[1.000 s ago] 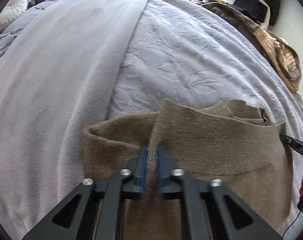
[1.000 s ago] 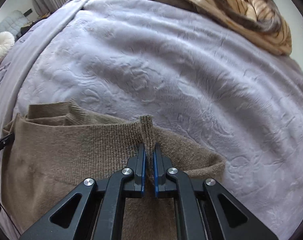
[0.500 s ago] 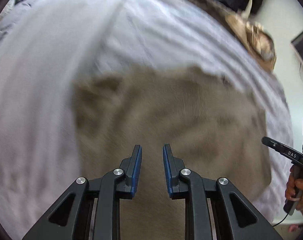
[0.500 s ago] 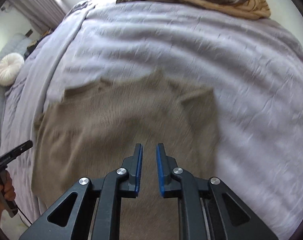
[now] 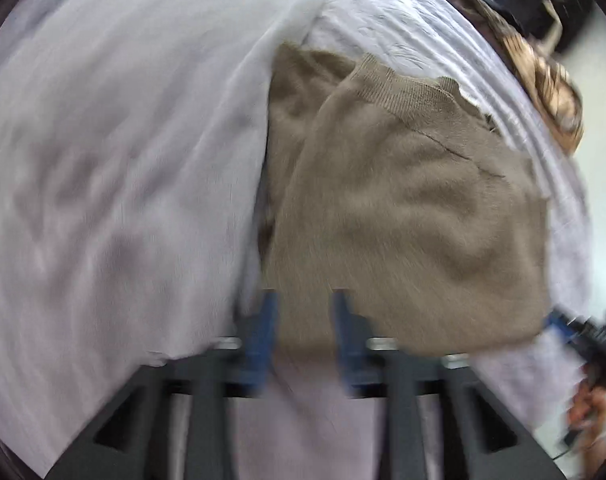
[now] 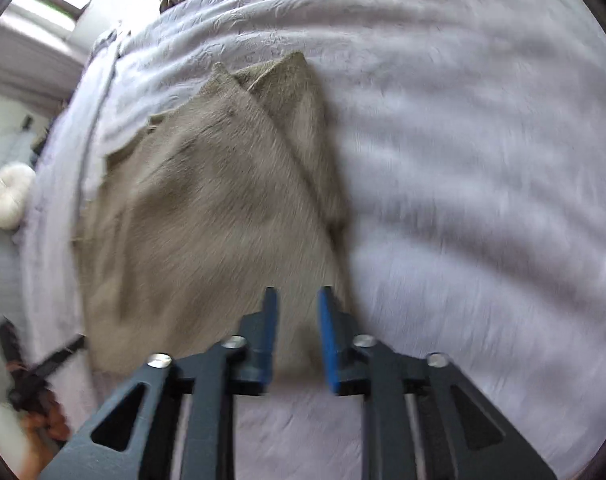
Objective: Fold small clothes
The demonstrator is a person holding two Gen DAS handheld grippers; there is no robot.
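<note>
Sweater (image 5: 403,208), tan knit, lies folded flat on the lavender bed (image 6: 483,160), alongside the seam where the smooth blanket (image 5: 123,160) meets the embossed cover. Both claws have just been opening with nothing between them: the left claw (image 5: 303,320) spread wide, the right claw (image 6: 297,320) partly, each hovering above the garment's near edge, probably so the fold settles undisturbed.

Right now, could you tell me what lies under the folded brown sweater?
The brown sweater lies folded on the lavender bedspread, which shows on every side of it. Folded layers peek out at its far edge. Whatever else sits beneath is covered, so I cannot tell.
</note>
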